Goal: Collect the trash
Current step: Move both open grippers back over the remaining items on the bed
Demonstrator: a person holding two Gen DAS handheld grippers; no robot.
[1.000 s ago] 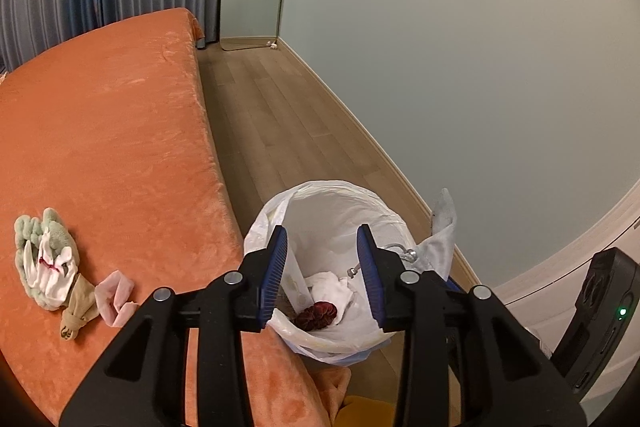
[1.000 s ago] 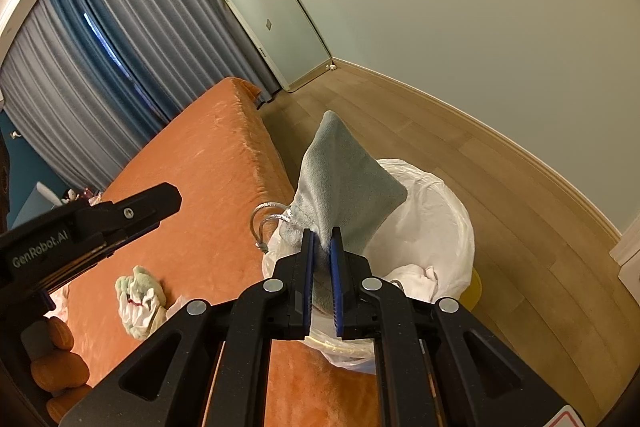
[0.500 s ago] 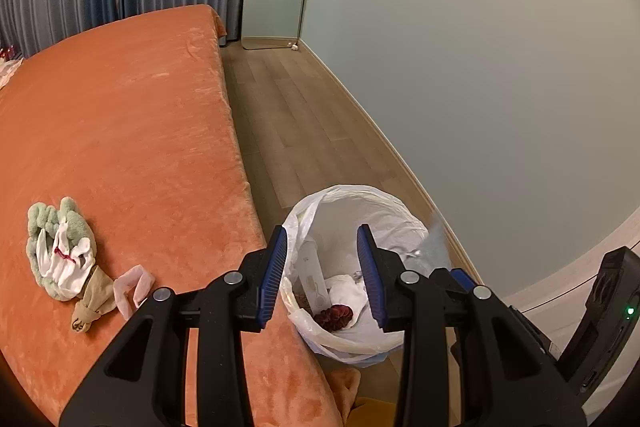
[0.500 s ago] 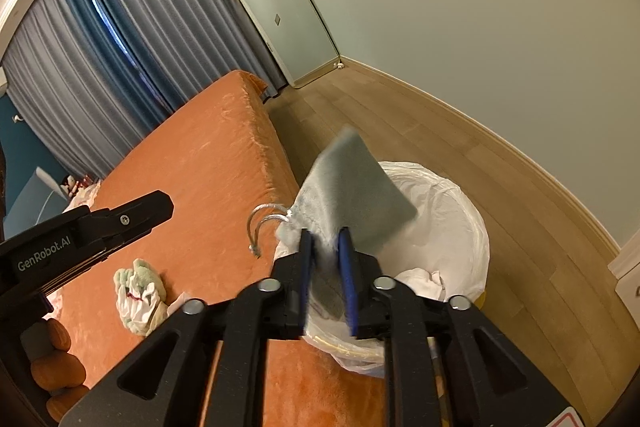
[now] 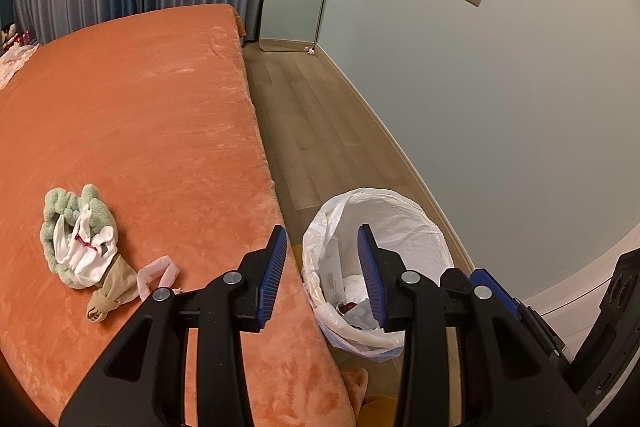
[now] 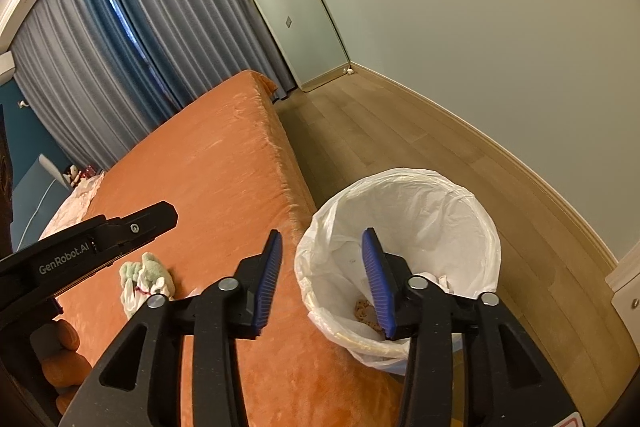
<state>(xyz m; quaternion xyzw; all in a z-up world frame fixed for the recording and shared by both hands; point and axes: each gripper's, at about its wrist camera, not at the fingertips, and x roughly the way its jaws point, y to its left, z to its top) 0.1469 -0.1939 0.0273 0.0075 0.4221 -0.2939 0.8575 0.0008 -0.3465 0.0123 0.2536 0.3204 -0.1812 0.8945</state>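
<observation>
White bag lining the bin [image 6: 436, 211] stands upright beside the bed [image 5: 140, 131], mouth facing up, trash at its bottom. My right gripper [image 6: 322, 281] has just been opening, nothing between its jaws; my left gripper [image 5: 322, 277] gapes empty too.

Both wrist cams look steeply down, close in. Shared: white-lined round plastic bin [image 5: 404, 223] [image 6: 432, 203] lower right, orange plush bed cover [image 5: 140, 131] [image 6: 224, 167] left, pale wall upper right.
</observation>
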